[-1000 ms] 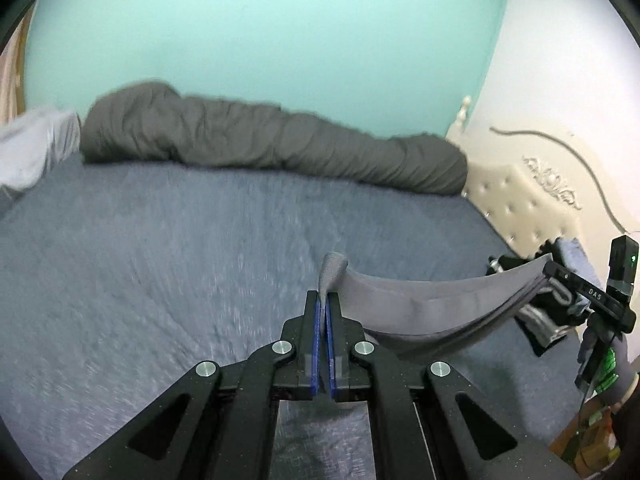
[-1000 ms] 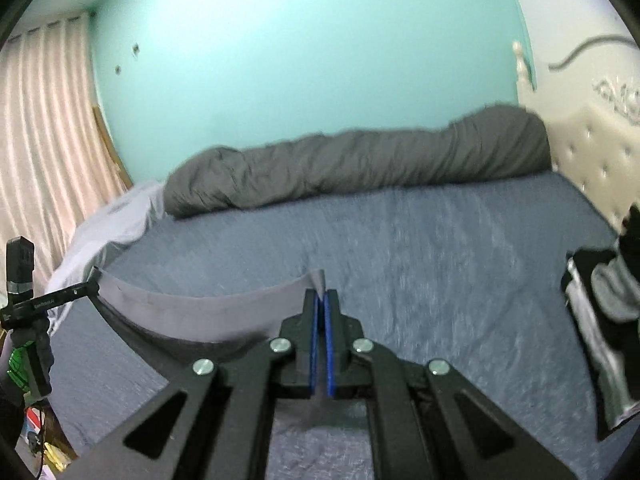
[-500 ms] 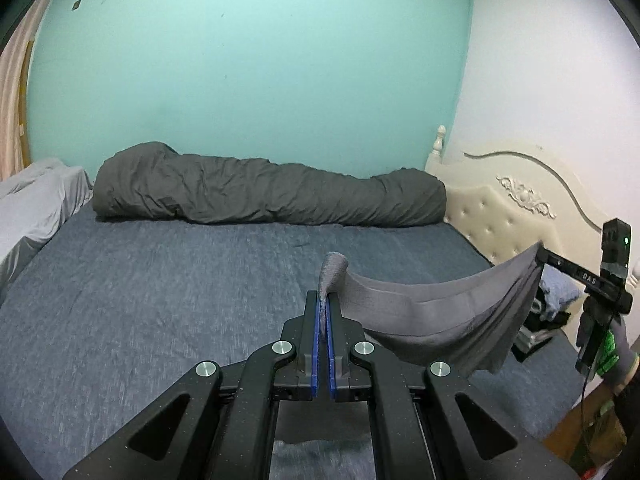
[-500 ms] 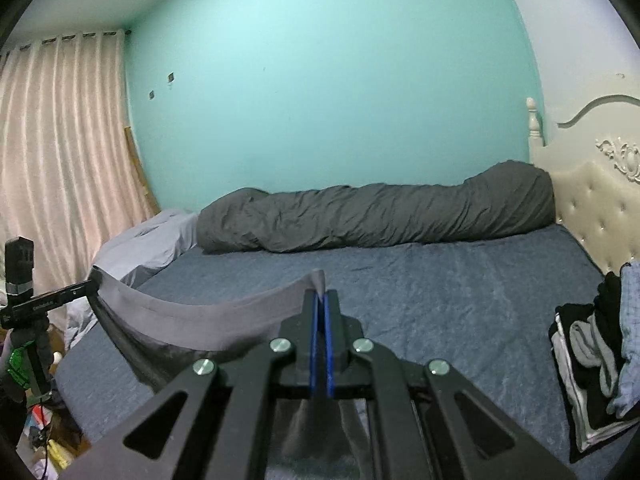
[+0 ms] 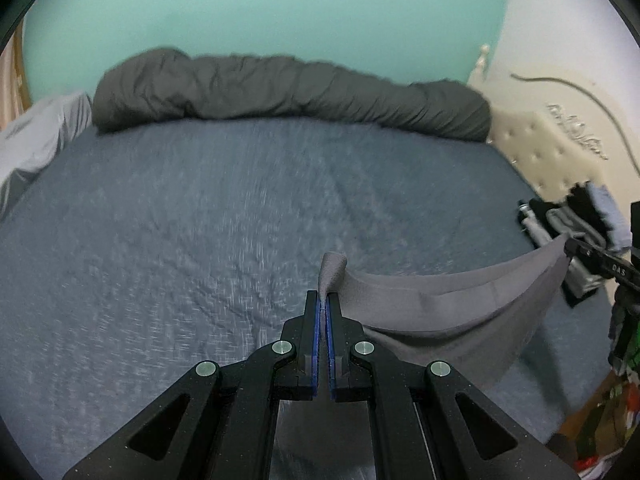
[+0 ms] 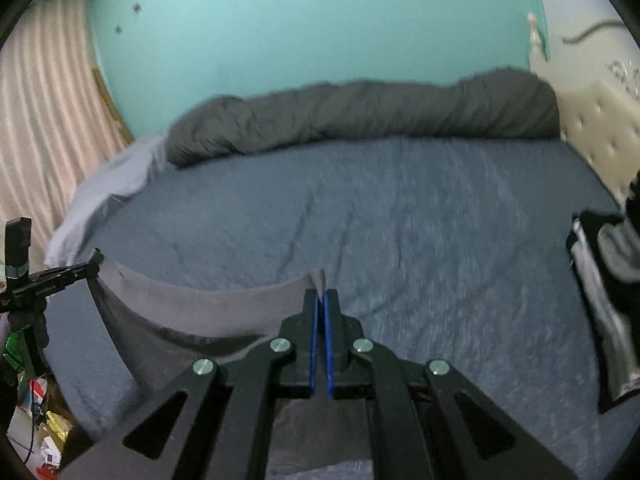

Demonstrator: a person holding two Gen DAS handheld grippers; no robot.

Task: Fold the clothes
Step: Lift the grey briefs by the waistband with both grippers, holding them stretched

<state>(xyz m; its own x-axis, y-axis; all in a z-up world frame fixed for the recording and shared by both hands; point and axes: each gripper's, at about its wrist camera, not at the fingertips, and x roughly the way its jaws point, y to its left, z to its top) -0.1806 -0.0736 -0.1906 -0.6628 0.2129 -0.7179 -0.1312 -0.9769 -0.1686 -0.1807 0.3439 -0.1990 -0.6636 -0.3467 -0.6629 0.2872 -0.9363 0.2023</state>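
Note:
A grey garment hangs stretched in the air above the bed, sagging in the middle. My left gripper is shut on one corner of it, a fold of cloth poking up past the blue pads. The right gripper shows at the right edge of the left wrist view, clamped on the other corner. In the right wrist view my right gripper pinches the grey garment, and the left gripper holds its far end at the left. Both grippers point down toward the blue-grey bed sheet.
A rolled dark grey duvet lies along the far side under the teal wall. A stack of black, grey and white clothes sits by the cream headboard. A pale grey pillow lies at the left. Clutter lies on the floor beside the bed.
Both grippers rose and levelled half a second ago, then dropped and tipped down toward the bed again. The garment stays stretched between them, still gripped at both ends.

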